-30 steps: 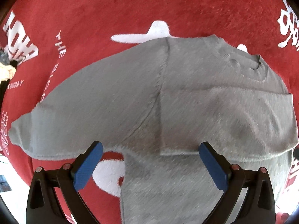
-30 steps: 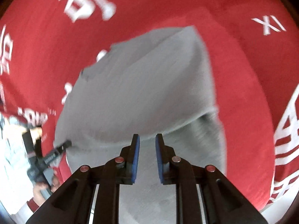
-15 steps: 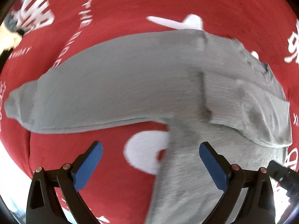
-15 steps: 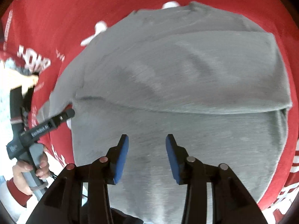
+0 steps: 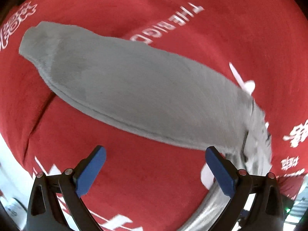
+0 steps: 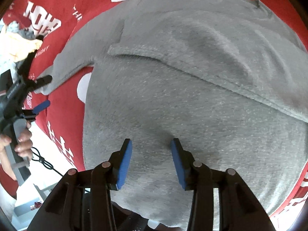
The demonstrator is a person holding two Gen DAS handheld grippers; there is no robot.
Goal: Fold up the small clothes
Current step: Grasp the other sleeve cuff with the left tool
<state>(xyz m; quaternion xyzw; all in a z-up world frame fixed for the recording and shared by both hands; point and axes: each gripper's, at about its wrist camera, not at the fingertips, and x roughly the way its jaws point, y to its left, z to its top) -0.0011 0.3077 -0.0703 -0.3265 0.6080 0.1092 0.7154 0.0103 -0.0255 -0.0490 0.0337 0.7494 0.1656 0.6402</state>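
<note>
the right gripper [image 6: 151, 152] has just been opening, empty, above the grey sweater [image 6: 192, 96] spread on the red cloth [image 5: 134, 173], hem cut off. the left gripper [image 5: 156, 165], wide apart and empty, now faces the sleeve [image 5: 134, 88]; print blurred, "the big" readable

Bright, even daylight over both my views, soft and without hard glare. Left view: the grey sweater [image 5: 138, 88] smears with motion blur toward its right end, and the white lettering on the red cloth [image 5: 221, 34] streaks too. Right view is sharper; the knit texture reads clearly, with faint shadows under the folds. Fisheye bulge bends everything, corners go black, and the lower left washes out pale.
</note>
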